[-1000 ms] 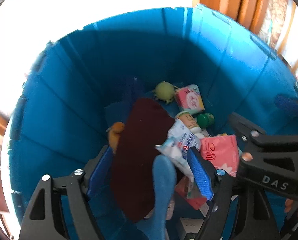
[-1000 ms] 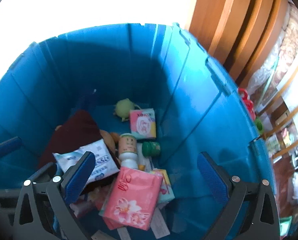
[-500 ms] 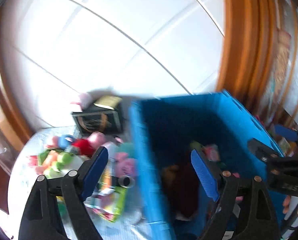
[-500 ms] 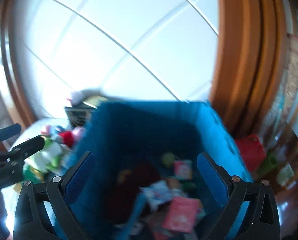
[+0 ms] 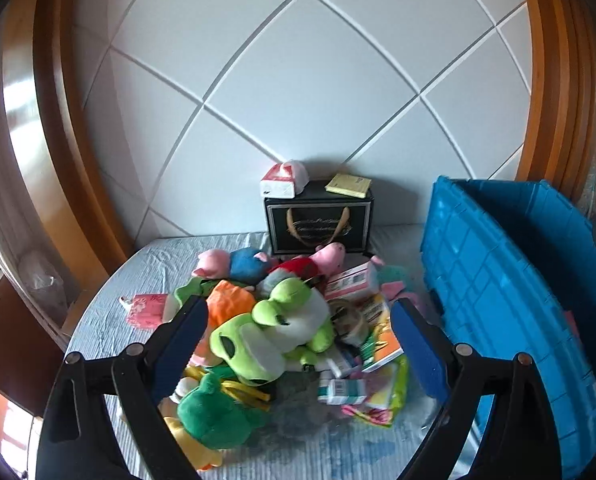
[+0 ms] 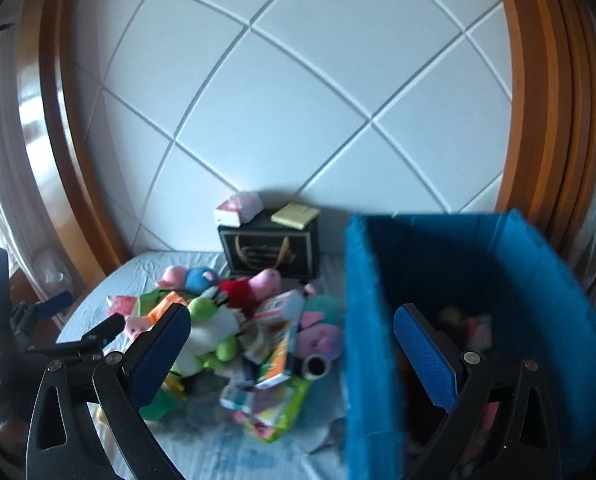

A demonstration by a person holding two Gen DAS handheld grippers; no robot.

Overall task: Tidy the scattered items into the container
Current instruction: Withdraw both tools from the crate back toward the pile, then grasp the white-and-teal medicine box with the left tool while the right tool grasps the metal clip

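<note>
While my left gripper (image 5: 298, 344) has just been opening, its jaws stand wide and empty above the toy pile (image 5: 281, 328). My right gripper (image 6: 293, 344) gapes empty too, the blue bin (image 6: 498, 280) behind its right jaw.

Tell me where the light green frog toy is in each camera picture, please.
Left wrist view: the light green frog toy lies on top of the pile, centre, between the two fingers.
Right wrist view: it sits left of centre, beside the left finger.
Shared landmark: the black box at the wall behind the pile.
</note>
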